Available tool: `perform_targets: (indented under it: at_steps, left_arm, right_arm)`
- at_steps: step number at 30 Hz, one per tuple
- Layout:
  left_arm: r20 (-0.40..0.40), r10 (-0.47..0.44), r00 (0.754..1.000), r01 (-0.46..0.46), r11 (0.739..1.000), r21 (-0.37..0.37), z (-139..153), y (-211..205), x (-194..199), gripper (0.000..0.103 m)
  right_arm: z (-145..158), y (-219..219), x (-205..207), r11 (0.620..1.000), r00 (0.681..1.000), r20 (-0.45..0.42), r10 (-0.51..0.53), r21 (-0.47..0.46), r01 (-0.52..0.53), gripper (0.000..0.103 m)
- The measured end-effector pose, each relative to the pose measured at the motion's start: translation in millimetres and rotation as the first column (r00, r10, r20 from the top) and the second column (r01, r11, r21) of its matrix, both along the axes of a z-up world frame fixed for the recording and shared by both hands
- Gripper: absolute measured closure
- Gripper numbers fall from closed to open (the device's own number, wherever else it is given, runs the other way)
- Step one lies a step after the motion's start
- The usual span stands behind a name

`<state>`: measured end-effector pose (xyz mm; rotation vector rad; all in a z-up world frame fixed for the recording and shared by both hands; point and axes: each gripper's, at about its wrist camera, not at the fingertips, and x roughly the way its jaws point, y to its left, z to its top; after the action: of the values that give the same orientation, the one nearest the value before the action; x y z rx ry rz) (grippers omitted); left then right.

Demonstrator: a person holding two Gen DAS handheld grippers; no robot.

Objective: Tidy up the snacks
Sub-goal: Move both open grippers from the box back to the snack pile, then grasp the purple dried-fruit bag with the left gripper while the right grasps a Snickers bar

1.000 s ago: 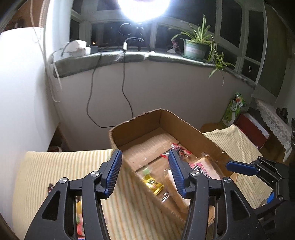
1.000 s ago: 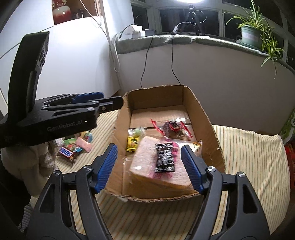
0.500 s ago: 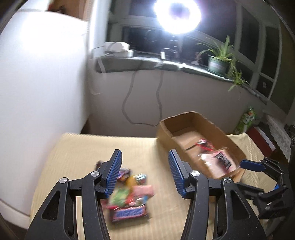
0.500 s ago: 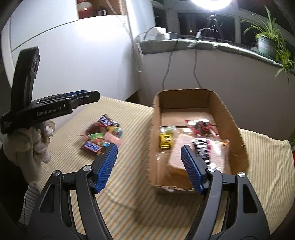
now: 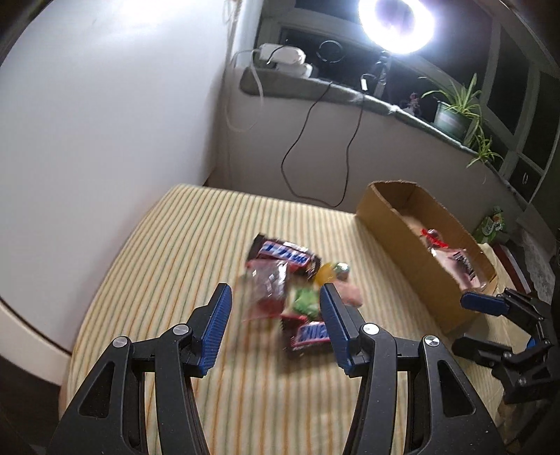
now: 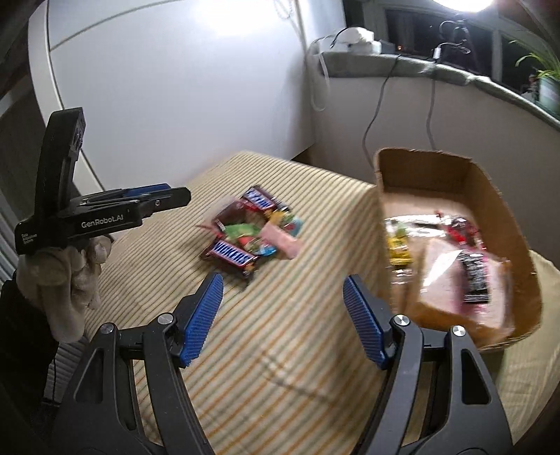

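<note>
A pile of loose snacks [image 5: 290, 280] lies on the striped yellow cloth [image 5: 182, 266], with two Snickers bars [image 6: 232, 254], a dark red packet and small green, yellow and pink sweets. My left gripper [image 5: 274, 325] hovers just short of the pile, open and empty. To the right stands an open cardboard box [image 6: 392, 168] holding bagged bread [image 6: 451, 280], a black packet and other snacks. My right gripper [image 6: 283, 315] hangs open and empty between pile and box. A gloved hand [image 6: 63, 280] holds the left gripper [image 6: 175, 197]. The right gripper [image 5: 469, 325] shows near the box's front corner.
A white wall [image 5: 105, 122] borders the cloth at the left and back. A window ledge [image 5: 315, 87] carries a power strip, cables, a bright ring light [image 5: 397, 21] and a potted plant [image 5: 451, 115]. Red and green items [image 5: 493, 227] sit beyond the box.
Both grippers have swung left, away from the box. The left one went from over the box to just short of the snack pile. Neither jaw opening changed.
</note>
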<state>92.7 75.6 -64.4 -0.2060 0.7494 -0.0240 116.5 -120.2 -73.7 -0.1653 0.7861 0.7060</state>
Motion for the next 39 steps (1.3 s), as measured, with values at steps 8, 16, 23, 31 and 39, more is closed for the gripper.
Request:
perform_targets:
  at_steps: [8, 16, 23, 31, 39]
  left_arm:
    - [-0.018, 0.003, 1.000, -0.003, 0.999, -0.040, -10, 12, 7, 0.052]
    - [-0.068, -0.043, 0.997, 0.040, 0.998, -0.039, -26, 9, 30, 0.052]
    - [-0.092, -0.057, 0.994, 0.053, 0.997, -0.048, -37, 10, 46, 0.052]
    - [-0.116, -0.068, 0.991, 0.064, 0.997, -0.037, -45, 10, 59, 0.052]
    - [-0.131, -0.061, 0.990, 0.057, 0.998, -0.035, -53, 14, 65, 0.070]
  right_arm:
    - [-21, 32, 6, 0.999, 0.996, -0.079, 0.044, 0.009, -0.044, 0.029]
    - [-46, 55, 20, 0.998, 0.988, -0.138, 0.068, 0.003, -0.068, 0.029]
    - [-60, 70, 37, 0.995, 0.978, -0.183, 0.098, 0.004, -0.099, 0.029]
    - [-70, 97, 48, 0.992, 0.973, -0.200, 0.118, -0.024, -0.126, 0.029]
    - [-70, 107, 55, 0.987, 0.971, -0.190, 0.142, -0.040, -0.153, 0.029]
